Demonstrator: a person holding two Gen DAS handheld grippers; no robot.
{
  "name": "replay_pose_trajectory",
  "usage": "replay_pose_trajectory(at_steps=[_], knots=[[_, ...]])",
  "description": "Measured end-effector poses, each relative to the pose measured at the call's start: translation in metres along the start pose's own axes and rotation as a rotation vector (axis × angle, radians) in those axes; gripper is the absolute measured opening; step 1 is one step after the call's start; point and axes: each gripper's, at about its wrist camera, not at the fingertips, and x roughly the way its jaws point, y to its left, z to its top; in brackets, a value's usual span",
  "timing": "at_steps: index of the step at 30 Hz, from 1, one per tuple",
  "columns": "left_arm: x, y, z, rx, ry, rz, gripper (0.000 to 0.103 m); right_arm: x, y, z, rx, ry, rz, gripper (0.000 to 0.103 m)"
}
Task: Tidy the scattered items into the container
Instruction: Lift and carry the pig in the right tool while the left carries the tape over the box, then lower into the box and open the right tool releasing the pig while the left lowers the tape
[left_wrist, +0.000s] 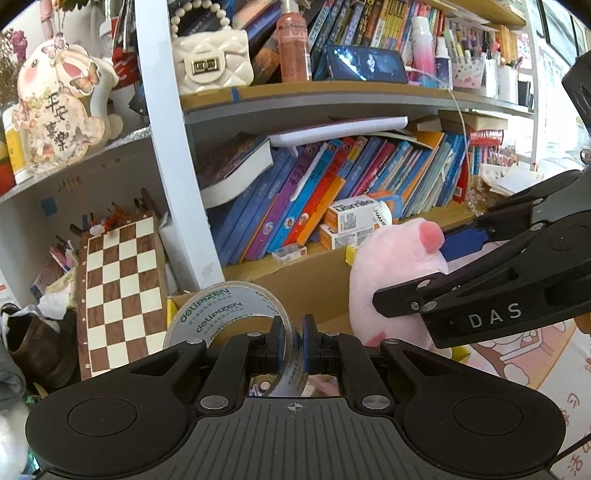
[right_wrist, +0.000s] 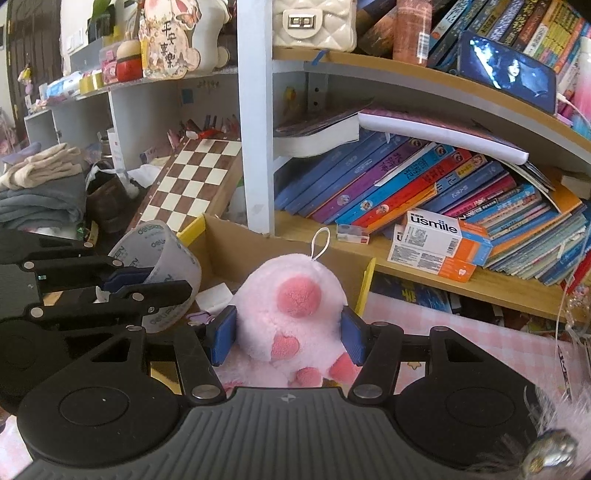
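My left gripper (left_wrist: 293, 345) has its jaws clamped on the wall of a clear tape roll (left_wrist: 225, 314), which juts up ahead of me at the near corner of the cardboard box (left_wrist: 314, 284). My right gripper (right_wrist: 288, 338) has its jaws squeezed around a pink plush toy (right_wrist: 291, 314), held over the open box (right_wrist: 229, 243), just beside the tape roll (right_wrist: 162, 258). Each arm crowds the other: my right one crosses the left view close against the plush (left_wrist: 399, 284). Behind the box a shelf of leaning books (right_wrist: 424, 181) and two toothpaste cartons (right_wrist: 439, 240) press close. A chessboard (left_wrist: 122, 291) leans to the left, beside a brown shoe (left_wrist: 37, 343) and folded clothes (right_wrist: 40, 188).
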Motion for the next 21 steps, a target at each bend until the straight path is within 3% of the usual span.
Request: replay_pose_trajectory(at_steps=[21], knots=[[0.054, 0.004, -0.016, -0.006, 0.123, -0.058, 0.010, 0.074, -0.006, 0.013, -0.102, 0.071, -0.020, 0.056]])
